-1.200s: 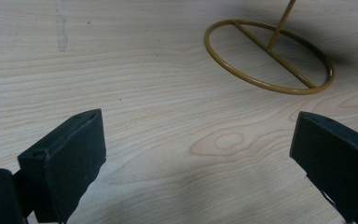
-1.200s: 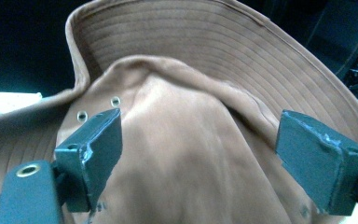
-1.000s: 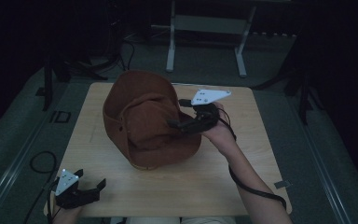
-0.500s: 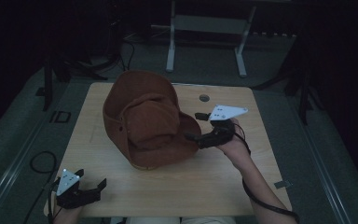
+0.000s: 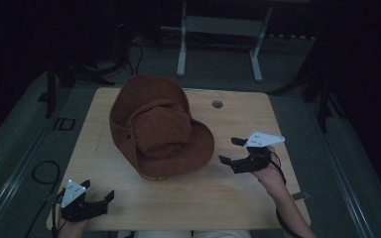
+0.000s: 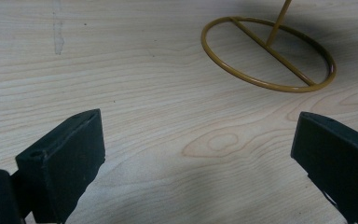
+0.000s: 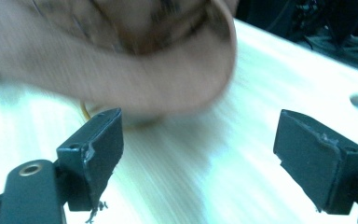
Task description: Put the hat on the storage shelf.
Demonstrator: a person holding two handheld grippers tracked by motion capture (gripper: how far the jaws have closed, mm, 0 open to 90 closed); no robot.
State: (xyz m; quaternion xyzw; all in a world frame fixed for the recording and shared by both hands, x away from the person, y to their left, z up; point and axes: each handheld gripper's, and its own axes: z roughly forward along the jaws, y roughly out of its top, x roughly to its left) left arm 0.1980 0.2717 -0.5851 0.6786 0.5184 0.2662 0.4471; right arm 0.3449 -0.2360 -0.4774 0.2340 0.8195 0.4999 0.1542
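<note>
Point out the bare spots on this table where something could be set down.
Free: the front strip of the table between left gripper and right gripper, and the left edge beside the brown hat. Crowded: the middle, under the hat on its yellow wire stand.

The worktop (image 5: 188, 198) is pale wood with rounded corners and a small round hole (image 5: 217, 104) near its far edge. Grey floor (image 5: 39, 129) lies around it. Behind it stands a white frame (image 5: 218, 29) on two legs. A black cable (image 5: 42, 171) loops on the floor at the near left corner. The room behind is dark.
</note>
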